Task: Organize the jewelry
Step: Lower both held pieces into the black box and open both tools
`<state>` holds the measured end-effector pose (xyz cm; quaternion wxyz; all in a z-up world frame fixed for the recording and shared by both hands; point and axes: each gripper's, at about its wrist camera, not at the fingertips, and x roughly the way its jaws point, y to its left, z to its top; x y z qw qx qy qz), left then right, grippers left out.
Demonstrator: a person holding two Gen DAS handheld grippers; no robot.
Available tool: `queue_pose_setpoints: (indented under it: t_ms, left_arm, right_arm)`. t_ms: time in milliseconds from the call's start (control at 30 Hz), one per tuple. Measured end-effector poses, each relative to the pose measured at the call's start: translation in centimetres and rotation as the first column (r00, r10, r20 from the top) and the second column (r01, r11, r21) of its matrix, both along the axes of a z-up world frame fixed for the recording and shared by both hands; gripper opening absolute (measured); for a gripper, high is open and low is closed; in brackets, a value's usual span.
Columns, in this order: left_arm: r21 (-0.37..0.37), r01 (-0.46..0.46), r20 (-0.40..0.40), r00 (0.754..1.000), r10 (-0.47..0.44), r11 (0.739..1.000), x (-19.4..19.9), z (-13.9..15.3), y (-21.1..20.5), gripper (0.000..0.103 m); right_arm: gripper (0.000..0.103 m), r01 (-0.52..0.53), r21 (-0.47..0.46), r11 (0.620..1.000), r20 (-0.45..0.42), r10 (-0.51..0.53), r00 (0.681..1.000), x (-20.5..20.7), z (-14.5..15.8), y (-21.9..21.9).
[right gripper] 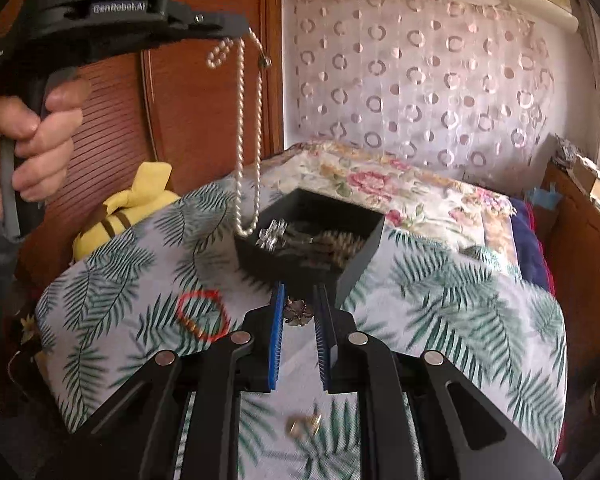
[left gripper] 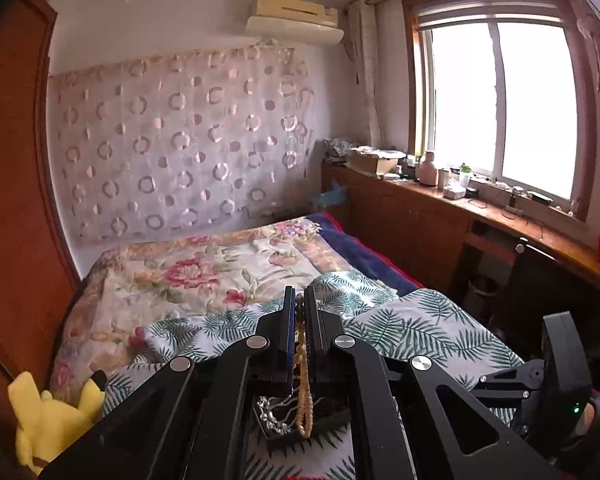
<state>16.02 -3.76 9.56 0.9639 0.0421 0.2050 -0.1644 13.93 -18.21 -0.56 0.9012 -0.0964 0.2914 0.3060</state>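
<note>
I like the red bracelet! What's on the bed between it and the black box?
Nothing: just bare leaf-print cloth between the red bracelet and the black box, as the right wrist view shows.

Support surface: a bed (right gripper: 440,200) covered by a floral quilt, with a palm-leaf cloth (right gripper: 440,300) laid over its near end. Directly on the cloth: an open black box (right gripper: 364,248) containing jewelry, a red bead bracelet (right gripper: 202,314), and a small gold item (right gripper: 304,424), blurred, possibly an earring.
</note>
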Motion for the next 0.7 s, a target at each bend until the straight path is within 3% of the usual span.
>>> queue_pose_setpoints:
  t_ms: [200, 700]
  left_arm:
    - [0.011, -0.002, -0.049, 0.999, 0.002, 1.000, 2.7, -1.6, 0.0, 0.004]
    - [0.015, 0.005, -0.220, 0.976, -0.002, 1.000, 6.6, -10.6, 2.0, 0.004]
  right_arm:
    - [0.016, 0.002, -0.002, 1.000, 0.014, -0.002, 1.000, 3.9, 0.8, 0.7]
    - [0.016, -0.030, -0.040, 0.999, -0.035, 0.029, 0.999, 12.1, -0.6, 4.3]
